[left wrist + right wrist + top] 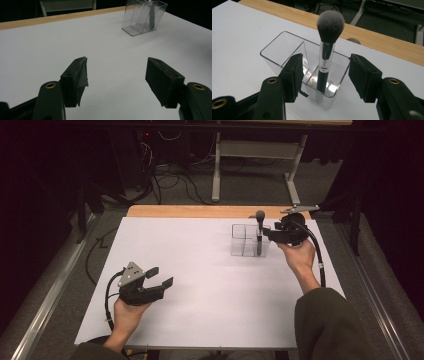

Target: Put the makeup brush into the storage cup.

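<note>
A makeup brush (325,53) with a grey bristle head, silver ferrule and black handle stands upright in a clear plastic organizer (277,53), in its near right compartment. In the high view the brush (260,227) and organizer (240,240) sit at the table's far right. My right gripper (324,75) is open just in front of the organizer, with its pads apart on either side of the brush and not touching it. That right gripper (266,236) reaches in from the right. My left gripper (161,276) rests open near the front left with nothing in it, as the left gripper view (116,75) shows.
The white table top (210,280) has a wooden strip (200,211) along its far edge. Beyond it are a table frame (255,165) and cables on the floor. The organizer (143,16) lies far ahead of the left gripper.
</note>
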Tool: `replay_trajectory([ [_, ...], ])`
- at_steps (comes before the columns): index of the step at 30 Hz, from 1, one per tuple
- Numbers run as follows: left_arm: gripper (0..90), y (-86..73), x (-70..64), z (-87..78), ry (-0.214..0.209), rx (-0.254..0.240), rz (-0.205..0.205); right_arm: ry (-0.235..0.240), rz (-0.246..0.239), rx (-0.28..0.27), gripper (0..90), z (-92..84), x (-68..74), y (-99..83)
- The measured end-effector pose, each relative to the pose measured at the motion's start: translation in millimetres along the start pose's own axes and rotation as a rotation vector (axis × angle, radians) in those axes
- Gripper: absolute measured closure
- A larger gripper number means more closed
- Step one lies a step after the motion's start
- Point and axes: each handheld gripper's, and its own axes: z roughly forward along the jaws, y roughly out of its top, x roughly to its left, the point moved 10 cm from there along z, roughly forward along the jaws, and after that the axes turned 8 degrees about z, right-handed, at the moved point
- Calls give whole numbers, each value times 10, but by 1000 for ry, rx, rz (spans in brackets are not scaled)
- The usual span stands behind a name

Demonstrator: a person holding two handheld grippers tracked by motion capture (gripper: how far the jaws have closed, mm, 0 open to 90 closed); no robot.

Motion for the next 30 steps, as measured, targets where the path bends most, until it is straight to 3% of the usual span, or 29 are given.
replay_trajectory([
  [30,339,-1,-6,1,-2,2,3,35,-5,-25,476,-198,24,-101],
])
